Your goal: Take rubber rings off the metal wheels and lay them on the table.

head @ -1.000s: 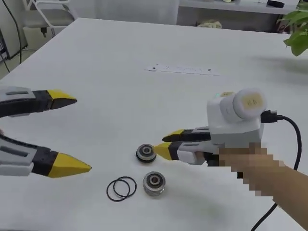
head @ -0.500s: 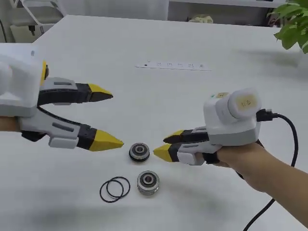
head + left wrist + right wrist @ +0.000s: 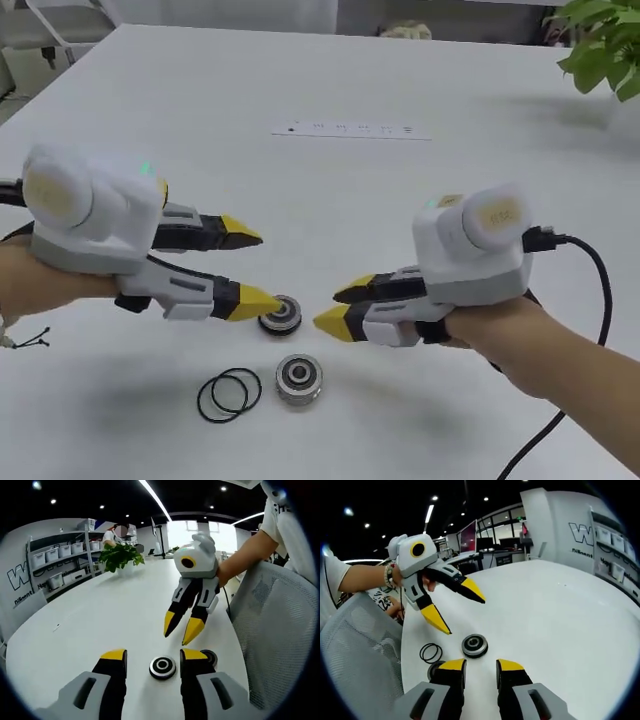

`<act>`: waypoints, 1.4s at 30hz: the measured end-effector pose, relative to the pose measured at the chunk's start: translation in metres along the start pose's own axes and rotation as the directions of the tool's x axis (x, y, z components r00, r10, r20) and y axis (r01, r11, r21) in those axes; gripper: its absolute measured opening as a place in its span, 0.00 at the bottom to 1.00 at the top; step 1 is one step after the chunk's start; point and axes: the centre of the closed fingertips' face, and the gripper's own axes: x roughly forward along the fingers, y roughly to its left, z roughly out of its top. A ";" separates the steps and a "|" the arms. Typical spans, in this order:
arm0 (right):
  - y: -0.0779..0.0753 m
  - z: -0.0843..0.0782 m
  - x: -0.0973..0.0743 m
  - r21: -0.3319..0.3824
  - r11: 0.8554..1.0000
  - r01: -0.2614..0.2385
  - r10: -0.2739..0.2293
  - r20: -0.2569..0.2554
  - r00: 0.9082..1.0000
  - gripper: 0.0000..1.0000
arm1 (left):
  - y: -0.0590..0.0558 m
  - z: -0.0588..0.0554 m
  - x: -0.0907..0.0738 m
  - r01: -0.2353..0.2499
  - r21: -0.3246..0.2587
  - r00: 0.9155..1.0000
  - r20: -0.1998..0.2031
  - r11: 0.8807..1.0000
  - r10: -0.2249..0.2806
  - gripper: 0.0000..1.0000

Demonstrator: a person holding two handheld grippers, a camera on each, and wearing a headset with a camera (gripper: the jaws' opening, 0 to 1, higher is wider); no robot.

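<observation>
A wide white worktop (image 3: pixel 420 80) stands in an office with shelves (image 3: pixel 55 560) and a potted plant (image 3: pixel 600 40). The left hand-held gripper (image 3: pixel 270 270), jaws apart, has moved in from the left edge to the far wheel (image 3: pixel 280 313). The right hand-held gripper (image 3: pixel 325 308), jaws slightly apart, faces it. A second wheel (image 3: pixel 298 380) and two loose rings (image 3: pixel 228 393) lie nearer.

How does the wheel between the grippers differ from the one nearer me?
The far wheel has a dark rim, seemingly rubber on it; the near wheel shows bare silver. The far wheel sits between the left gripper and right gripper; the near wheel lies beside two loose rubber rings. Both lie flat on the table.
</observation>
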 end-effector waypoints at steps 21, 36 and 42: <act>0.002 -0.005 0.003 -0.006 1.000 -0.011 0.011 -0.022 1.000 0.20 | -0.016 -0.034 0.021 0.009 -0.063 0.995 -0.095 0.998 -0.015 0.08; 0.006 -0.015 0.022 -0.077 0.995 0.055 -0.060 -0.056 0.997 0.28 | -0.029 -0.028 0.029 0.023 -0.069 0.998 -0.061 0.997 -0.027 0.07; 0.008 -0.013 0.025 -0.086 0.995 0.052 -0.056 -0.045 0.997 0.22 | -0.030 -0.028 0.030 0.023 -0.070 0.998 -0.058 0.997 -0.027 0.07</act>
